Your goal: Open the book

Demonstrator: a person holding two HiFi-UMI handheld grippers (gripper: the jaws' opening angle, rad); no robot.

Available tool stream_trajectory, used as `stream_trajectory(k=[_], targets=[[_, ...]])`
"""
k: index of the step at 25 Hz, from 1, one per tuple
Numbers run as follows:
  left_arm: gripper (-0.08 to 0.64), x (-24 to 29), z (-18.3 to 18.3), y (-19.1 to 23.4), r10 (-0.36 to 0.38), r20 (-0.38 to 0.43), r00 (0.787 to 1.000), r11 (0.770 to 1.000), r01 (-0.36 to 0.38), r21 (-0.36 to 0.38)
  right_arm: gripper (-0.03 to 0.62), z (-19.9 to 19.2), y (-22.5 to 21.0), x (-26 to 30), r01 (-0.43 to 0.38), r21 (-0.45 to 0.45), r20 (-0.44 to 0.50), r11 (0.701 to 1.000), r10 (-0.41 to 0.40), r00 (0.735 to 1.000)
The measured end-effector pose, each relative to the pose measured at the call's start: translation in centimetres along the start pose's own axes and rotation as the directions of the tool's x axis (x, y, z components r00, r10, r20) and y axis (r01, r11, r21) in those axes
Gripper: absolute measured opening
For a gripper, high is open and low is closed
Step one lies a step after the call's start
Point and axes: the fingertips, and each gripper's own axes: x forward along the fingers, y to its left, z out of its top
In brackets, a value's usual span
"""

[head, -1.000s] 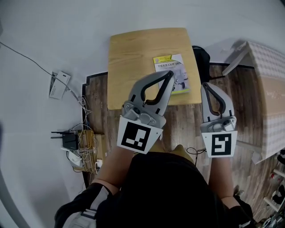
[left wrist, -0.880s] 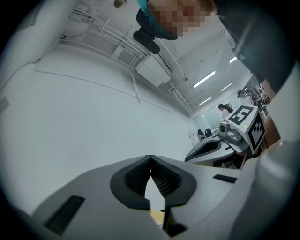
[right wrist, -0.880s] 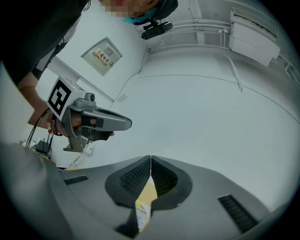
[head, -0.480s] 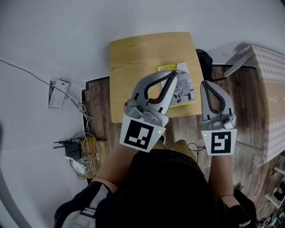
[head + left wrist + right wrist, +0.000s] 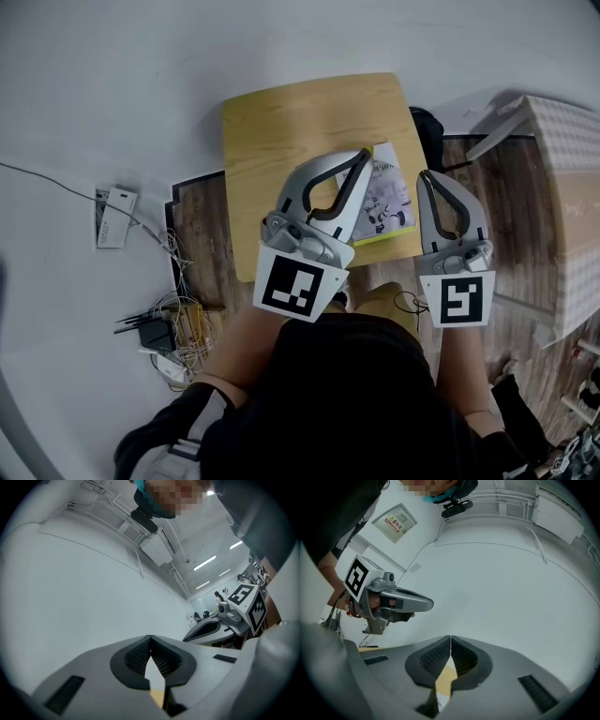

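Observation:
A closed book (image 5: pixel 386 204) with a yellow-green and white cover lies on the small wooden table (image 5: pixel 291 131), near its front right corner. My left gripper (image 5: pixel 361 156) hangs above the book's left part and hides it; its jaws are shut and empty, with the tips meeting in the left gripper view (image 5: pixel 150 637). My right gripper (image 5: pixel 425 176) is level with the book's right edge, just off the table's right side. It too is shut with nothing between its pads (image 5: pixel 450 638). Both point level at the white wall.
A black object (image 5: pixel 427 122) sits on the floor at the table's far right corner. A checkered box (image 5: pixel 562 178) stands at the right. Cables and a router (image 5: pixel 155 328) and a white box (image 5: pixel 108 217) lie on the floor at the left.
Both grippers have moved forward toward the table together. The left one now covers more of the book. Jaws stayed shut.

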Motion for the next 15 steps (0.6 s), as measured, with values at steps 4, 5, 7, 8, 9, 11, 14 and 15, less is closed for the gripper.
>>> stream_trajectory(k=[4, 5, 7, 8, 9, 11, 14, 15], targets=[[0.006, 0.6, -1.2, 0.5, -0.007, -0.008, 1.0, 1.0, 0.007, -0.013, 0.031, -0.8, 0.3, 0.9, -0.011, -0.001, -0.017, 1.0, 0.011, 1.0], [0.006, 0.7, -1.5, 0.8, -0.004, -0.011, 1.0, 1.0, 0.004, -0.014, 0.031, -1.0, 0.4, 1.1, -0.014, -0.002, -0.022, 1.0, 0.014, 1.0], [0.006, 0.8, -2.3, 1.3, 0.007, -0.023, 1.0, 1.0, -0.007, -0.023, 0.031, -1.4, 0.3, 1.4, -0.018, 0.002, -0.037, 1.0, 0.018, 0.999], [0.006, 1.0, -2.7, 1.6, 0.014, -0.03, 0.999, 0.999, -0.015, -0.034, 0.031, -1.7, 0.1, 1.6, -0.021, 0.004, -0.042, 1.0, 0.022, 0.999], [0.006, 1.1, -3.1, 1.7, 0.02, -0.037, 0.999, 0.999, -0.022, -0.046, 0.031, -2.0, -0.1, 1.9, -0.026, 0.005, -0.044, 1.0, 0.026, 0.999], [0.006, 1.7, -3.7, 1.8, 0.028, -0.047, 0.999, 0.998, -0.031, -0.059, 0.031, -2.9, -0.4, 2.6, -0.041, 0.007, -0.049, 0.999, 0.041, 0.998], [0.006, 2.7, -4.4, 1.8, 0.031, -0.07, 0.997, 0.998, -0.035, -0.053, 0.031, -4.5, -0.7, 3.7, -0.07, 0.031, -0.086, 0.997, 0.073, 0.994], [0.006, 3.0, -4.5, 1.9, 0.031, -0.077, 0.997, 0.998, -0.035, -0.046, 0.031, -4.7, -0.9, 4.0, -0.076, 0.047, -0.085, 0.996, 0.08, 0.993]])
